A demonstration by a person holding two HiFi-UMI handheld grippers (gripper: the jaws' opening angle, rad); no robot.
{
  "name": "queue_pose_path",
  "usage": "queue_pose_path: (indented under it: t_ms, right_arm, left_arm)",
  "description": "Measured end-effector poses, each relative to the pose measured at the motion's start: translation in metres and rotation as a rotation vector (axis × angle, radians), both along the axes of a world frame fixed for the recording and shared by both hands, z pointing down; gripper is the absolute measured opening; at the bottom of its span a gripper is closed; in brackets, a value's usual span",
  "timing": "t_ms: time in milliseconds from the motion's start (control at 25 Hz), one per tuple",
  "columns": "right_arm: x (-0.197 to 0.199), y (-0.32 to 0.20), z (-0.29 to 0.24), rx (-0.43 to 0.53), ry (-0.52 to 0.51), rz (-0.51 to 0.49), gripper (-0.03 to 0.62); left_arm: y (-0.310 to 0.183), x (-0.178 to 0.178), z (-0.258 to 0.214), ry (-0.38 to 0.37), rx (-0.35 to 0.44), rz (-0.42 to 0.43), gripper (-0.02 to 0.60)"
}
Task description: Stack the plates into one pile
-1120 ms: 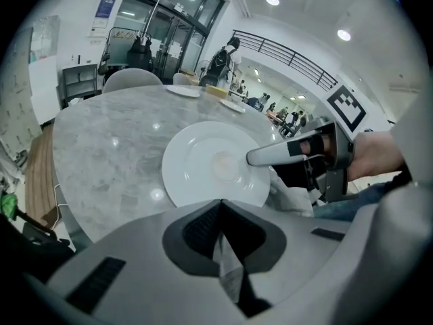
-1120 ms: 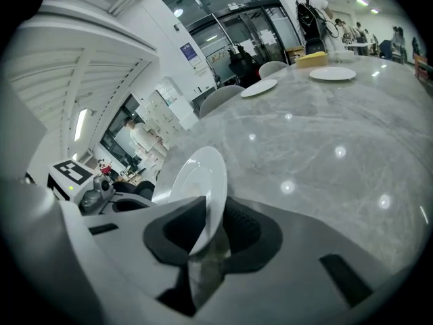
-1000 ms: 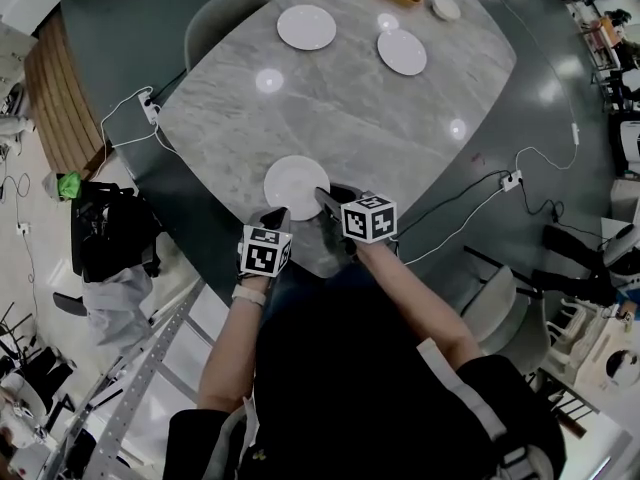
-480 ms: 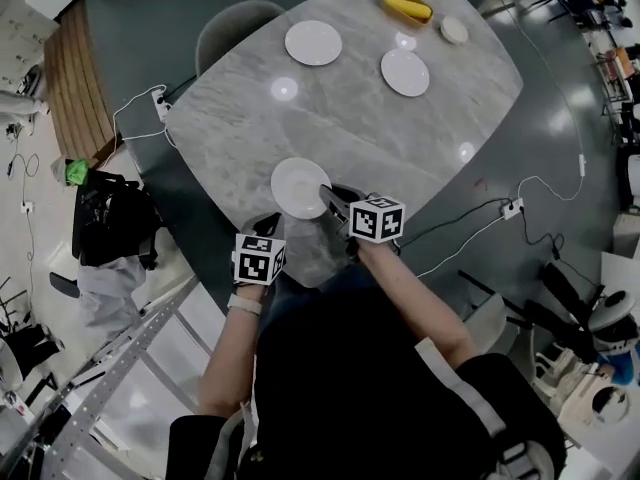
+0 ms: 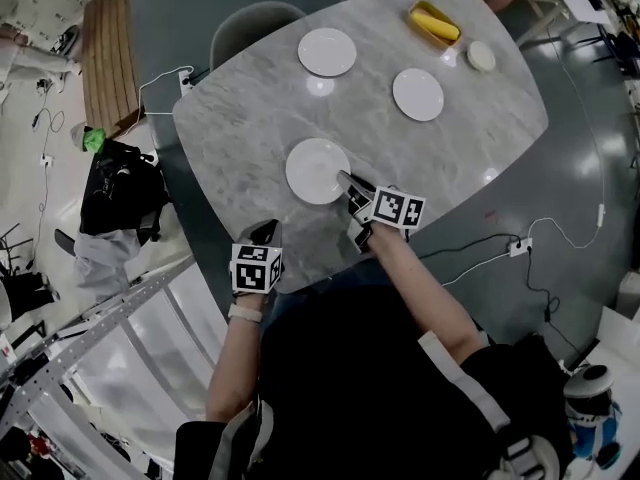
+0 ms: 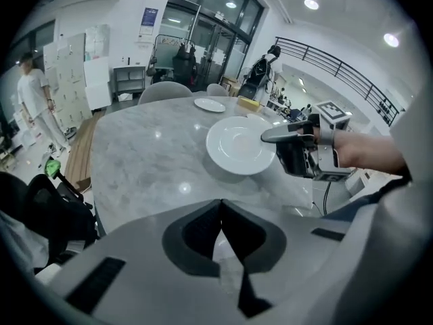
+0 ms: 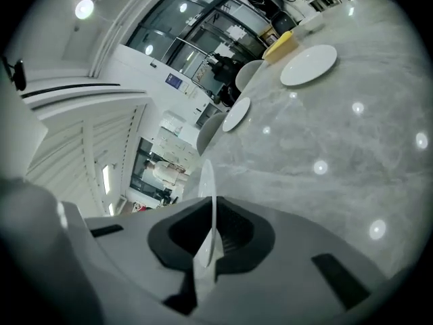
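Observation:
A white plate (image 5: 318, 171) hangs a little above the grey marble table (image 5: 250, 133), held by its near rim in my right gripper (image 5: 346, 181), which is shut on it. In the right gripper view the plate (image 7: 206, 181) stands edge-on between the jaws. Two more white plates lie flat farther off, one at the back (image 5: 327, 52) and one to the right (image 5: 418, 94). My left gripper (image 5: 266, 232) hovers at the table's near edge, left of the held plate. Its jaws meet with nothing between them. From the left gripper view the held plate (image 6: 240, 144) casts a shadow on the table.
A yellow container (image 5: 434, 23) and a small white dish (image 5: 481, 56) sit at the table's far right corner. Chairs (image 5: 255, 18) stand behind the table. A dark bag (image 5: 120, 193) lies on the floor at left, and cables (image 5: 520, 243) run at right.
My right gripper has carried the plate up from the near edge and toward the table's middle. The left gripper has drawn back from the plate to the near edge.

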State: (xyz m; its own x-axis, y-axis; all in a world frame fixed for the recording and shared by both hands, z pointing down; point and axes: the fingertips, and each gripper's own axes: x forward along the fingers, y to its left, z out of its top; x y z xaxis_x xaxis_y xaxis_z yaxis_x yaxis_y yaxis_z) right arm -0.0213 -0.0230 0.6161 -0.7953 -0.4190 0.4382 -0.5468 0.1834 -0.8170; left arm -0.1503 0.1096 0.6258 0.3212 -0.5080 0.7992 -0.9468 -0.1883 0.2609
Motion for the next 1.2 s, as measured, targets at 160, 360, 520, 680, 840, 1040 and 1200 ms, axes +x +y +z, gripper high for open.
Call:
queue_pose_path:
  t_ms: [160, 360, 520, 680, 840, 1040, 1200]
  right_arm:
    - [0.029, -0.030, -0.001, 0.029, 0.006, -0.002, 0.028]
    - [0.074, -0.074, -0.001, 0.054, 0.001, 0.018, 0.028]
    - [0.107, -0.104, -0.002, 0.051, -0.031, 0.075, 0.028]
    - [0.144, -0.139, 0.002, 0.046, -0.050, 0.135, 0.028]
    - [0.173, -0.167, 0.008, 0.013, -0.081, 0.200, 0.028]
    - [0.200, -0.192, 0.018, -0.001, -0.076, 0.241, 0.028]
    - [0.218, -0.206, 0.026, -0.021, -0.081, 0.290, 0.028]
  left_arm:
    - [-0.008, 0.024, -0.005, -0.015, -0.001, -0.026, 0.008]
    - [-0.027, 0.063, -0.004, -0.028, -0.008, -0.045, 0.008]
    - [-0.038, 0.087, -0.006, -0.029, -0.010, -0.053, 0.008]
    - [-0.051, 0.114, -0.006, -0.032, -0.015, -0.045, 0.008]
    - [-0.065, 0.130, -0.008, -0.044, -0.028, -0.044, 0.008]
    - [-0.078, 0.148, -0.008, -0.051, -0.044, -0.039, 0.008]
    - [-0.084, 0.158, -0.006, -0.055, -0.057, -0.029, 0.009]
